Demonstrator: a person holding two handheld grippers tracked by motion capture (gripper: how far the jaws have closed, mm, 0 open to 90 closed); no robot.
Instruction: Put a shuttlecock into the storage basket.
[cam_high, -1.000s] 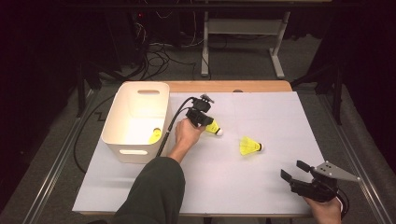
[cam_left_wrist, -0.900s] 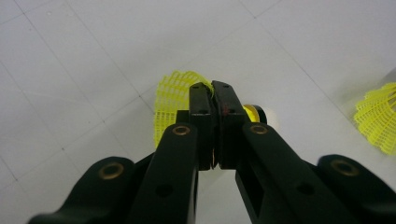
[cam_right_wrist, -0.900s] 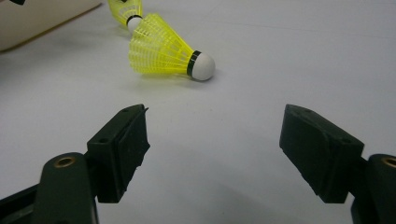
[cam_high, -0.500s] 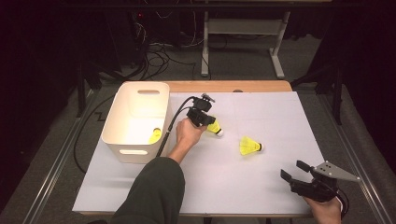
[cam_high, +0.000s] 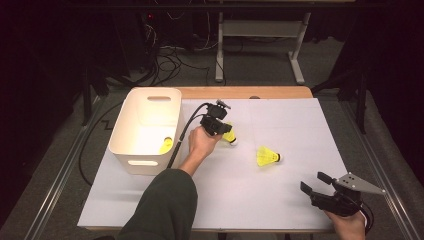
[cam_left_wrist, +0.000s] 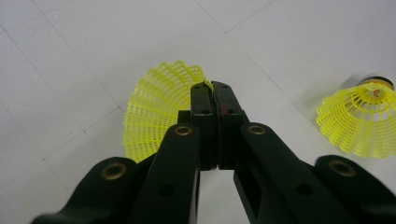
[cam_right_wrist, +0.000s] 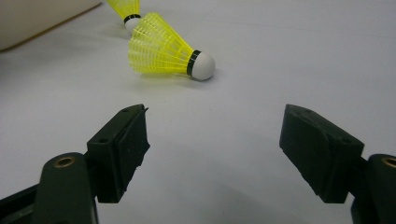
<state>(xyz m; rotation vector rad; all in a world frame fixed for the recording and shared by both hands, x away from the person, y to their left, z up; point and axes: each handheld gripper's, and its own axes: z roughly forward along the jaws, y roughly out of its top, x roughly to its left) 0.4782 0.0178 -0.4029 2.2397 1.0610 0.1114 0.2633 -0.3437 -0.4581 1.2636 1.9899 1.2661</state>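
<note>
Fingers of the left gripper are pressed together on the rim of a yellow shuttlecock's mesh skirt, pinching its edge between the pads while the skirt fans out to the left of the jaws on the white table. From the high view, this held shuttlecock lies just right of the white bin, close to the bin's right wall but apart from it, with the left hand coming in from below and its cable looping beside the bin's rim. A second shuttlecock lies on its side near the middle of the table, well apart from the held one, with its white cork nose pointing right; the left gripper view catches its skirt at the right edge. Another yellow shuttlecock sits inside the bin against its right wall. Fingers of the right gripper stand wide apart with nothing between them, low at the table's near right corner, and look across bare white surface toward the middle shuttlecock. Open table spreads between the two grippers and along the far right edge; the bin takes up the left side.
</note>
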